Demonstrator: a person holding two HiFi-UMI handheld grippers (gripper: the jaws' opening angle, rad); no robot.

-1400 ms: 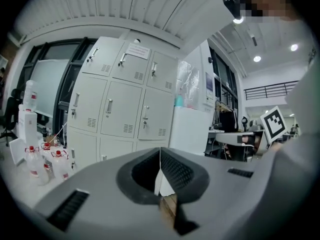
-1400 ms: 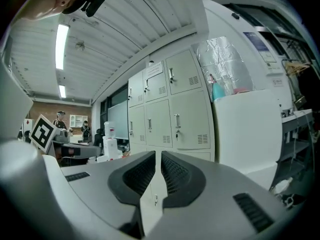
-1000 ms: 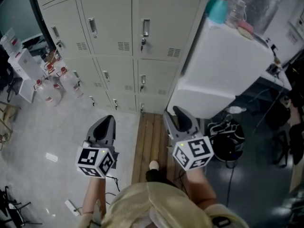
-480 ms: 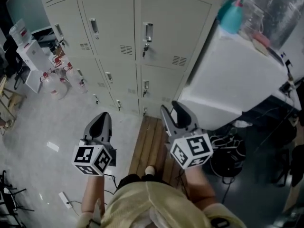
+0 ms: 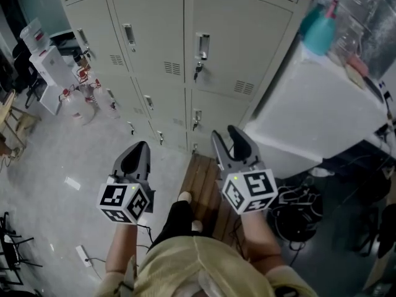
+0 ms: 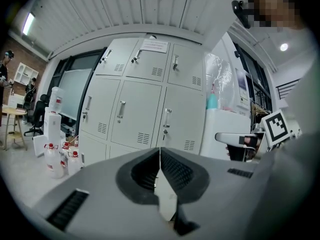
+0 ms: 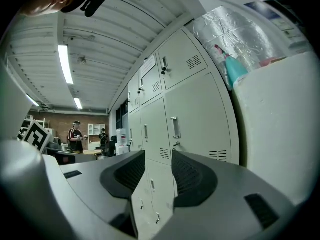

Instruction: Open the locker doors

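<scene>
right gripper [image 5: 226, 136] has its jaws spread wide. they've just been opening, and nothing sits between them, you only see the lockers through the gap. left gripper [image 5: 137, 152], just beside it on its left, has its jaws pressed together at the tips with nothing pinched in there either. both point about level at the locker doors [image 5: 154, 36] and neither touches them, they're well apart from the metal

straight ahead of the right gripper is a door with an upright handle [image 5: 202, 45] and a little lock [image 5: 197, 72] right under it. more doors of the same kind sit ahead of the left gripper and below. every door in view is closed flat, so none of them is open yet

off to the right gripper's right a big white box [image 5: 309, 98] stands against the lockers, with a teal spray bottle [image 5: 323, 26] on top and something wrapped in foil [image 5: 365, 8] beside that. way out to the left gripper's left a few clear jugs [image 5: 83, 101] with red caps stand on the floor near the bottom doors. under the right gripper a wooden slat board [image 5: 201, 175] lies on the floor, running up to the foot of the lockers, and black cables [image 5: 297, 206] are piled on the floor further right
</scene>
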